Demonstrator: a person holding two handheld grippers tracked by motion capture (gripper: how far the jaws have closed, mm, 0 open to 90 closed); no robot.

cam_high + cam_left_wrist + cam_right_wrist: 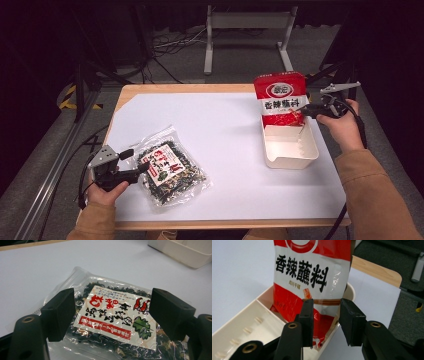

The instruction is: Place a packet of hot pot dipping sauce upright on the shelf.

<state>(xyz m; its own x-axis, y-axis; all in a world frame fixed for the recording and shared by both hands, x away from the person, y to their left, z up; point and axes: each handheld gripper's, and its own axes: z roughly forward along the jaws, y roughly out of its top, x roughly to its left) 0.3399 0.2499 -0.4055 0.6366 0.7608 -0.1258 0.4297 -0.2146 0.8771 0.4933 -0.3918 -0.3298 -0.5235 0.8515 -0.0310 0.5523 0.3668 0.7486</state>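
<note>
At the right of the frame, the right tool (306, 111) has its jaws apart around the edge of a red and white sauce packet (280, 100) standing upright in the cream tray (292, 150). At lower left, the left tool (142, 169) sits with jaws apart over a clear seaweed bag (170, 172) lying flat on the table (225, 135).

High view: from above the near edge, facing forward and down on the whole table (150, 92). Left gripper view: low and close, facing the clear seaweed bag (112, 320), with the cream tray (185, 252) far behind. Right gripper view: very close to the red sauce bag (312, 272) in the same tray.
</note>
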